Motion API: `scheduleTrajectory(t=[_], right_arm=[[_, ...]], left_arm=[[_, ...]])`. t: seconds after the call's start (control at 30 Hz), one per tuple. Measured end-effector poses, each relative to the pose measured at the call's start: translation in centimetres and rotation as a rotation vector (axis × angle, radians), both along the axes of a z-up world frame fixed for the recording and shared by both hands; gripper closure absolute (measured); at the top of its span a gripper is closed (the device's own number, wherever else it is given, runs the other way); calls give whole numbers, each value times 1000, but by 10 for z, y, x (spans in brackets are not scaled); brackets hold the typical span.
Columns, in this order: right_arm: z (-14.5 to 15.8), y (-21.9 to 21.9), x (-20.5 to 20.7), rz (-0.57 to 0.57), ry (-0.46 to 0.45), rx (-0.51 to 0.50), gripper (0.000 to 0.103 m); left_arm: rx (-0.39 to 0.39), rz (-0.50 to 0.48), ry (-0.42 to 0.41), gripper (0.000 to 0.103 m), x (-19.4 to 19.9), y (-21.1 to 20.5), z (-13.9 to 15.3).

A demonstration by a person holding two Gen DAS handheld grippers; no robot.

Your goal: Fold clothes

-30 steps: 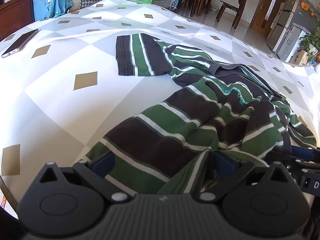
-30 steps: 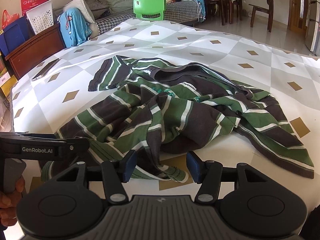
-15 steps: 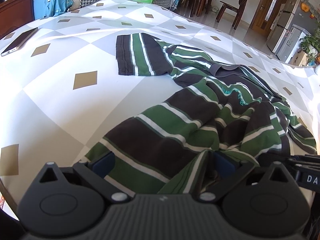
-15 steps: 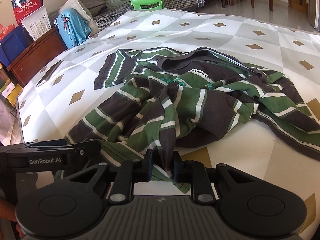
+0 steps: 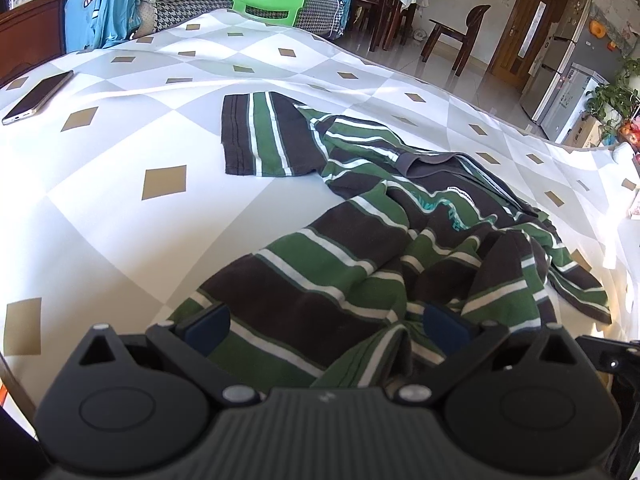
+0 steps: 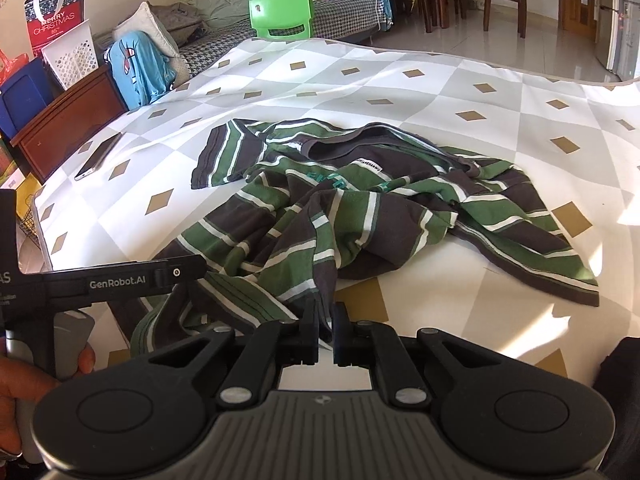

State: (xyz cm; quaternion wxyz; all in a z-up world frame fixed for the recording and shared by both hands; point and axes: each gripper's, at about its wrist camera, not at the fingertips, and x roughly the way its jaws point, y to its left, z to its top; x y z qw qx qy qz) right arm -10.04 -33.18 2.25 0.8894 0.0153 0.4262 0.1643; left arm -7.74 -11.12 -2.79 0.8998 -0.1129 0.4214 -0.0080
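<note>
My right gripper: fingers pinched on the hem of the striped shirt, having just closed. My left gripper: fingers spread wide over the hem, not pressing. Shirt lies crumpled on the bed. Phone at 10 o'clock.

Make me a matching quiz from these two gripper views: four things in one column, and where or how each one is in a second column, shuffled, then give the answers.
Things:
1. striped shirt
2. phone
3. green chair
4. right gripper

Places or states:
A. beyond the far edge of the bedsheet
B. crumpled in the middle of the bedsheet
C. shut on a fold of cloth
D. lying flat near the sheet's left edge

Pairs: 1-B, 2-D, 3-A, 4-C
</note>
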Motion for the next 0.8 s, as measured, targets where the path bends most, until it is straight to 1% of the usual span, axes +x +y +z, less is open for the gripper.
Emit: scheduleTrajectory(t=[0.1, 0.17, 0.2, 0.23, 0.27, 0.33, 0.5, 0.6, 0.8], right_arm=[[6, -10, -6, -11, -25, 38, 95], [4, -12, -9, -3, -41, 40, 85], [2, -10, -9, 10, -44, 32, 73], [-1, -8, -8, 28, -45, 25, 68], [-4, -5, -8, 49, -48, 14, 67], [-9, 0, -6, 77, -56, -10, 60], [-25, 4, 6, 93, -54, -40, 58], [-32, 2, 14, 86, -48, -13, 55], [-43, 7, 27, 97, -4, 14, 54]], left_arm=[[5, 2, 1, 0, -1, -3, 0], [17, -7, 4, 0, -1, -6, 0], [25, -11, 6, 0, -1, -8, -1], [29, -12, 7, 0, -1, -8, -1], [28, -12, 6, 0, -1, -8, -1], [25, -7, 6, 0, -1, -7, -1], [24, 11, 16, 0, 0, -1, -4], [23, 18, 23, 0, 1, 1, -7], [21, 24, 28, 0, 4, 4, -10]])
